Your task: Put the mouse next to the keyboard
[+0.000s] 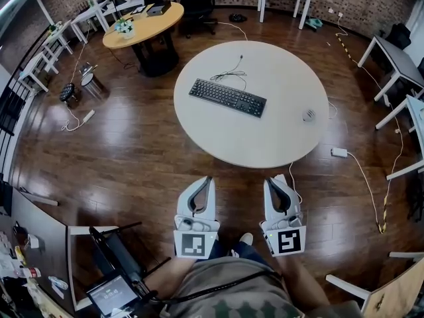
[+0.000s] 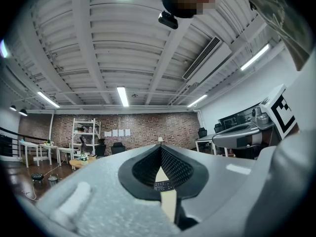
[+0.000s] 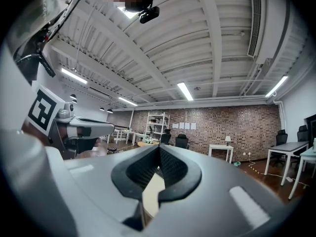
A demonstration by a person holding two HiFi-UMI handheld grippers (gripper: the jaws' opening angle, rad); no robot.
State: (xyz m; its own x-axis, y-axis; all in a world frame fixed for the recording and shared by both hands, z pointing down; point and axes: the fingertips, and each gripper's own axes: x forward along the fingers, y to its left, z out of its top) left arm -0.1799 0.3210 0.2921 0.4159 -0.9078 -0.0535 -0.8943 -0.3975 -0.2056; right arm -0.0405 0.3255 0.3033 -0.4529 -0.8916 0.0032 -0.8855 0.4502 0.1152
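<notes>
Mouse (image 1: 308, 115) sits on the round white table (image 1: 218, 141), well off the right end of the keyboard (image 1: 227, 97) and close to the table's rim on that side. It shows only as a small, pale, rounded lump, too small to tell whether a lead runs from it.

By its look I judge it light, hard-shelled and smooth, so it could slip out of a pinch on its curved back. It is hardly fragile, but the buttons and wheel on top are best left unpressed. The sensible hold is across its two flanks, low on the body, with the jaws straddling it from above. Being light, it may also skate on the slick tabletop if one jaw nudges it before the other.

The keyboard lies black and slantwise near the table's middle, and its thin cord (image 1: 232, 75) curls off its far side. Bare tabletop at its right end leaves room for the mouse.

Well to the near side of the keyboard, off the table and close to the person's body, both tools hang idle. The left gripper (image 1: 208, 179) has its fingers pressed together on nothing. The right gripper (image 1: 273, 180) is the same, tips meeting with nothing between them. It looks the better placed of the two for the reach.
</notes>
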